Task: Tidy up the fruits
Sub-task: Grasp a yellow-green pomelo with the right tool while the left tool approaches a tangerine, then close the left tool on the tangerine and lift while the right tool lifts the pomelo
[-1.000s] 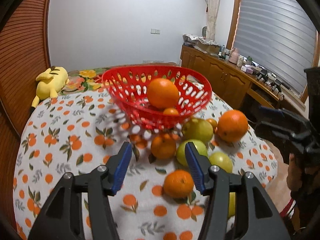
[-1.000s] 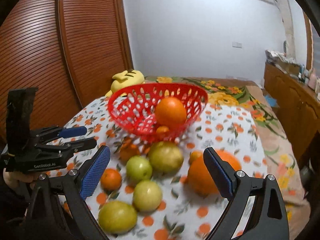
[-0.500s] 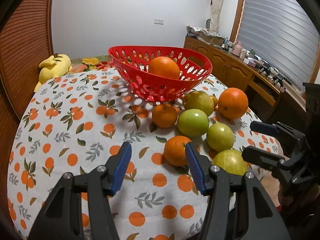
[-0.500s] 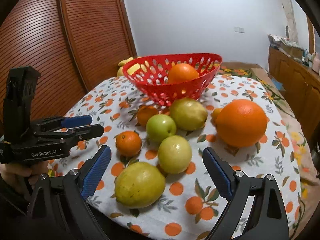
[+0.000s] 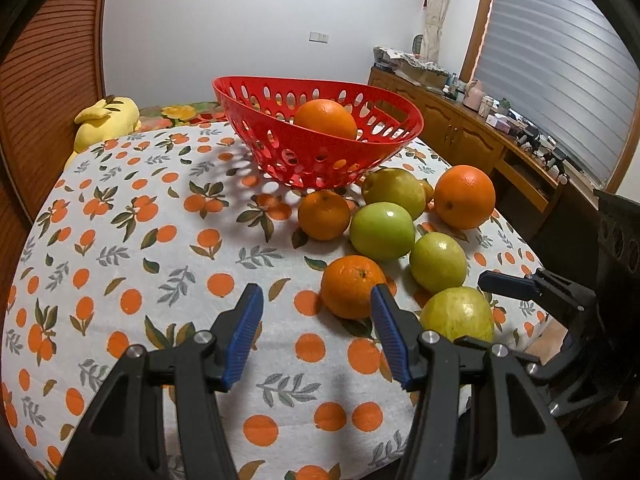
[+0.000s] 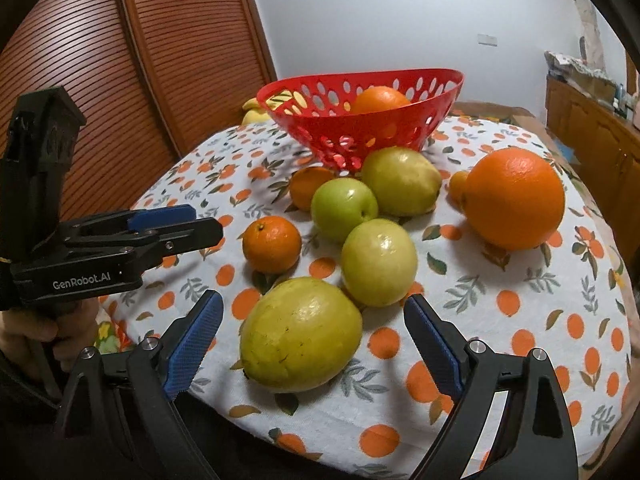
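A red perforated basket (image 5: 316, 148) (image 6: 360, 120) stands at the back of the table with a big orange (image 5: 326, 118) in it. Loose fruit lies in front of it: a small orange (image 5: 352, 286) (image 6: 272, 244), several green and yellow fruits, and a large orange (image 5: 464, 196) (image 6: 514, 198). My left gripper (image 5: 316, 332) is open and empty, its right finger beside the small orange. My right gripper (image 6: 312, 344) is open and empty, with a big yellow-green fruit (image 6: 300, 334) (image 5: 458, 316) between its fingers, apart from the pads.
The table wears an orange-print cloth (image 5: 140, 240). A yellow plush toy (image 5: 106, 122) lies beyond its far left edge. A wooden slatted wall (image 6: 120, 80) is to the left; a wooden cabinet (image 5: 460, 136) with clutter runs along the right.
Both grippers have come lower and closer to the loose fruit. The big yellow-green fruit now sits between my right gripper's open fingers. No fruit has moved.
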`<action>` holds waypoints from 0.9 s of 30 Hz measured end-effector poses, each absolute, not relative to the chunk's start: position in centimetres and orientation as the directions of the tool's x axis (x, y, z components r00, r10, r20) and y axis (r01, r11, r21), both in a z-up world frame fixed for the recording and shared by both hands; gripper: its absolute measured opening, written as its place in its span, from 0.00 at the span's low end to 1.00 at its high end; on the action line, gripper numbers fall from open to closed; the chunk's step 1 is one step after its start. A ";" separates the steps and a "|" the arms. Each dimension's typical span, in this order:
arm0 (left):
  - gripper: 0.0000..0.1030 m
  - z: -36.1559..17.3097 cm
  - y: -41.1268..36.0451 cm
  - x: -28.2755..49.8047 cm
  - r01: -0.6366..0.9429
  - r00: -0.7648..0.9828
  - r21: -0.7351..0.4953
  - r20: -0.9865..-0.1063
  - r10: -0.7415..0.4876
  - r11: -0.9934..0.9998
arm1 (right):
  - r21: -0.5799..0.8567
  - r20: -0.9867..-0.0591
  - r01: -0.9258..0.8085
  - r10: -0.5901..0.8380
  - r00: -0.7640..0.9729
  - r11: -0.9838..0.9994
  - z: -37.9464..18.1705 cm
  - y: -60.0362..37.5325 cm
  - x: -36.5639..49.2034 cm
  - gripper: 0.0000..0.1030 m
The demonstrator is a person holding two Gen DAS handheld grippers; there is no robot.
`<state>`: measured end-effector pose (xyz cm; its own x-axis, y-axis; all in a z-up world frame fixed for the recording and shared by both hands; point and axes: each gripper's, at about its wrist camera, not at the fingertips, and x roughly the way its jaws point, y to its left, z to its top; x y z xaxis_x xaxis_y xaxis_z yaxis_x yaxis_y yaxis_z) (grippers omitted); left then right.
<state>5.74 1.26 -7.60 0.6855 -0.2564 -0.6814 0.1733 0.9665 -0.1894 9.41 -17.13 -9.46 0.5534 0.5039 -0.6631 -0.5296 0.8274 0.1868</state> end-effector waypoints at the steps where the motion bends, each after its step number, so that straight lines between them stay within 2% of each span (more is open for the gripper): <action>1: 0.54 -7.7 1.2 5.7 0.174 0.685 -0.190 -0.682 -0.258 0.966 | 0.188 -0.665 -0.531 0.505 0.550 0.826 -9.5 -17.0 9.4 0.91; 9: 0.54 -8.0 1.2 5.8 0.172 0.680 -0.196 -0.686 -0.260 0.965 | 0.203 -0.690 -0.530 0.504 0.520 0.824 -10.6 -16.6 9.7 0.90; 13: 0.54 -8.4 1.1 6.1 0.169 0.674 -0.196 -0.692 -0.258 0.966 | 0.221 -0.702 -0.532 0.512 0.495 0.818 -11.3 -16.5 10.0 0.86; 16: 0.54 -8.5 1.1 6.3 0.168 0.672 -0.198 -0.693 -0.259 0.966 | 0.231 -0.707 -0.533 0.517 0.483 0.814 -11.6 -16.4 10.1 0.77; 17: 0.54 -8.5 1.1 6.3 0.169 0.672 -0.199 -0.693 -0.260 0.965 | 0.235 -0.703 -0.540 0.525 0.480 0.808 -11.6 -16.5 10.0 0.67; 18: 0.54 -8.5 1.1 6.4 0.170 0.672 -0.199 -0.693 -0.261 0.965 | 0.240 -0.699 -0.546 0.533 0.477 0.803 -11.5 -16.5 9.9 0.66; 27: 0.54 -8.7 0.2 7.2 0.189 0.658 -0.201 -0.700 -0.276 0.961 | 0.202 -0.693 -0.559 0.520 0.499 0.804 -10.9 -16.6 9.4 0.65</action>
<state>7.20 0.22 -8.73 0.6583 -0.2760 -0.7004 0.1892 0.9612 -0.2009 9.41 -16.63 -10.86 0.4990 0.5205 -0.6929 -0.5589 0.8043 0.2017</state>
